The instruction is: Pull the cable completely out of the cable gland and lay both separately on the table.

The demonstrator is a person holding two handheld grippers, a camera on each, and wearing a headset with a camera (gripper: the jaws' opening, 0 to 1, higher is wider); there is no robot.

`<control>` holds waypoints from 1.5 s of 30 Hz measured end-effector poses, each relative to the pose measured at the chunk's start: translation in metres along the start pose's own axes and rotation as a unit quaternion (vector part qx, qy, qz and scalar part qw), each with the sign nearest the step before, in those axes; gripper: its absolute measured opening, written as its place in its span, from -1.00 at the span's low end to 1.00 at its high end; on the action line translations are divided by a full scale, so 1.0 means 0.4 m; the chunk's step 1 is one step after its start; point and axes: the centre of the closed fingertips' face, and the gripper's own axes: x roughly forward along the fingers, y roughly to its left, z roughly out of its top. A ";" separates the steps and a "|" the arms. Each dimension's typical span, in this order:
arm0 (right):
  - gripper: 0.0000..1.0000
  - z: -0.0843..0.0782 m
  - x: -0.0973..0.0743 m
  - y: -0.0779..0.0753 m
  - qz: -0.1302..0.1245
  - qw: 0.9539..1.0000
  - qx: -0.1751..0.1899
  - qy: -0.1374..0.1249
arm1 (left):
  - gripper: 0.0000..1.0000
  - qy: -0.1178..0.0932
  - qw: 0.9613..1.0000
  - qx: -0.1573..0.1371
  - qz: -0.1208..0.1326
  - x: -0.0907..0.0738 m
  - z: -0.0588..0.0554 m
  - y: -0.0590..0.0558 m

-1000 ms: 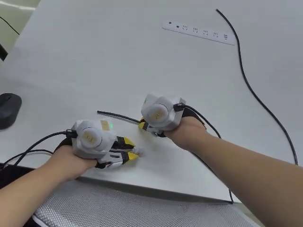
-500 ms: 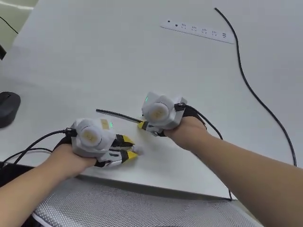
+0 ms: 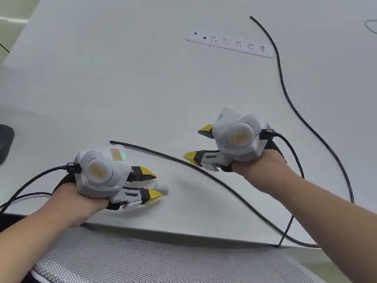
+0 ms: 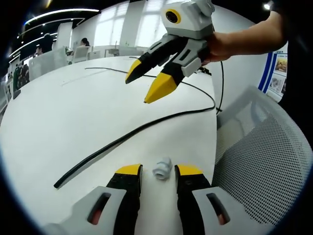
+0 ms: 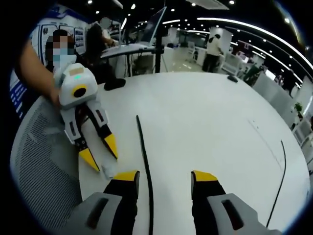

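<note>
lying flat: cable (image 4: 146, 128) | cable gland (image 4: 162, 169) between left gripper (image 3: 152, 183) tips | right gripper (image 3: 197, 142) spread

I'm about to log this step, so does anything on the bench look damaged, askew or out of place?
Nothing stands out. The black cable lies flat on the table, fully out of the white gland, which sits apart at the tips of the left gripper.

Jaws apart on left claw (image 3: 154, 183) and right claw (image 3: 197, 142).
</note>
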 end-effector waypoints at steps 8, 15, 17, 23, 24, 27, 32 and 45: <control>0.14 -0.012 -0.130 -0.027 -0.024 0.997 0.055 -0.052 | -0.20 -0.032 0.999 -0.026 0.031 -0.061 0.055 0.003; 0.41 -0.050 -0.239 -0.029 -0.049 0.990 0.102 -0.086 | -0.03 -0.048 0.996 -0.045 0.057 -0.129 0.087 0.005; 0.46 -0.058 -0.266 -0.023 -0.054 0.988 0.112 -0.092 | 0.01 -0.049 0.996 -0.049 0.062 -0.147 0.092 0.002; 0.61 -0.061 -0.328 0.012 -0.069 0.983 0.119 -0.121 | 0.11 -0.060 0.994 -0.059 0.065 -0.187 0.111 -0.020; 0.64 -0.066 -0.336 0.020 -0.072 0.982 0.125 -0.125 | 0.15 -0.062 0.994 -0.055 0.066 -0.193 0.117 -0.026; 0.68 -0.086 -0.354 0.042 -0.076 0.978 0.146 -0.131 | 0.30 -0.065 0.994 -0.053 0.070 -0.208 0.126 -0.038; 0.76 -0.132 -0.381 0.069 -0.086 0.972 0.179 -0.126 | 0.42 -0.072 0.992 -0.055 0.083 -0.238 0.127 -0.051; 0.98 -0.206 -0.389 0.134 -0.060 0.960 0.255 -0.096 | 0.84 -0.020 0.990 -0.076 0.114 -0.294 0.039 -0.045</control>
